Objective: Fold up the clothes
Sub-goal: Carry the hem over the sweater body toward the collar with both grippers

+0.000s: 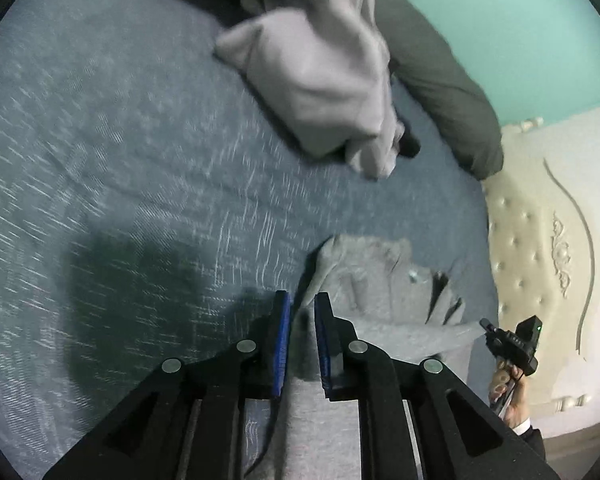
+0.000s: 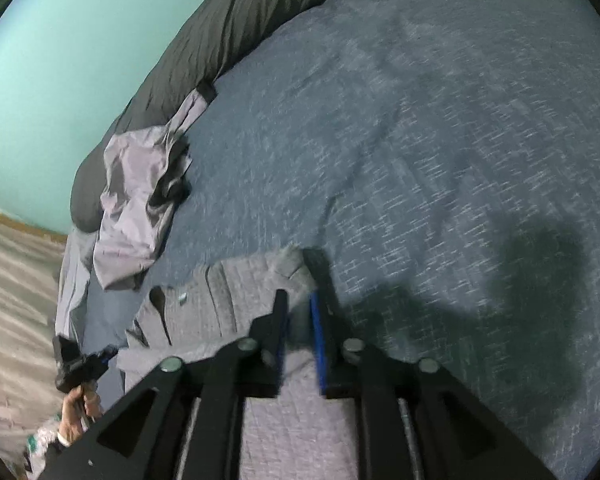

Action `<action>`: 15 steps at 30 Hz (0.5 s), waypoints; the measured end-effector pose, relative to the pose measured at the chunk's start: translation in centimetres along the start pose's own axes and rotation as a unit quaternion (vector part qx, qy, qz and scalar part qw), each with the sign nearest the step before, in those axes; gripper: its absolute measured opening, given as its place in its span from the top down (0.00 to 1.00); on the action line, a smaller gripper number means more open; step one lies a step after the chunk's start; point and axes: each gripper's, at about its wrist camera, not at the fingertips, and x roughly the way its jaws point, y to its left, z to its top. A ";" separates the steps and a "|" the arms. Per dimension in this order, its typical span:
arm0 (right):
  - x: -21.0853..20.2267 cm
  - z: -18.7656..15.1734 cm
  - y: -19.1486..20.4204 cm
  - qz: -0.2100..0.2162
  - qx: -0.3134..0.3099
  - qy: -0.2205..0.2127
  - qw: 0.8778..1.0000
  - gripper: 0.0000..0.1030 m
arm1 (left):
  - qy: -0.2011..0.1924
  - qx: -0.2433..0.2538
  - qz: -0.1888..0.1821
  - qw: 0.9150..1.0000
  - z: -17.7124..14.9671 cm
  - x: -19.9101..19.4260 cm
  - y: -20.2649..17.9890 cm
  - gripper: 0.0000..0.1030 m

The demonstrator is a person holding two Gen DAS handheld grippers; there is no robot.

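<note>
Across the lower middle of both wrist views, a grey garment (image 1: 384,300) lies on the blue-grey bedspread (image 1: 120,160), and each gripper pinches a part of it. Low in the left wrist view, the left gripper (image 1: 302,300) has its blue-padded fingers (image 1: 283,336) drawn close together with grey cloth running between them; the fabric passes under the tool and spreads to the right, rumpled, with a small pale tag on it. At the lower right edge of that frame, the right gripper (image 1: 512,340) shows from the side, held in a hand (image 1: 508,392); its jaw state cannot be told from there.

Low in the right wrist view, the right gripper (image 2: 298,300) has its fingers nearly pressed together on a corner of the same garment (image 2: 204,312), which extends to the lower left. At the lower left of this frame, the left gripper (image 2: 80,364) appears blurred in the person's other hand (image 2: 76,412).

Toward the upper middle of the left view, a pale lilac-grey garment (image 1: 320,72) lies crumpled on the bedspread, against a dark bolster (image 1: 440,76) along the teal wall (image 1: 500,20). A cream tufted headboard (image 1: 540,248) fills the right side.
</note>
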 end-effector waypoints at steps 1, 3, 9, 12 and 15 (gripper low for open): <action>-0.1 0.0 -0.3 0.001 0.008 -0.005 1.000 0.68 | 0.000 0.012 0.002 1.000 -0.3 -0.4 -0.4 0.87; -0.8 -0.3 0.0 0.001 -0.005 -0.009 1.000 0.64 | 0.002 0.037 0.006 0.999 -1.1 -1.0 -1.2 0.87; -1.8 -3.9 2.9 -0.005 -0.124 0.012 0.992 0.64 | 0.043 0.150 0.029 0.987 -5.9 0.2 -5.2 0.87; -0.5 -7.4 4.9 -0.025 -0.213 0.037 0.976 0.64 | 0.059 0.196 0.061 0.977 -7.5 1.8 -6.0 0.87; 1.3 -9.6 5.9 -0.048 -0.266 0.061 0.961 0.64 | 0.074 0.207 0.081 0.972 -8.1 3.7 -6.0 0.87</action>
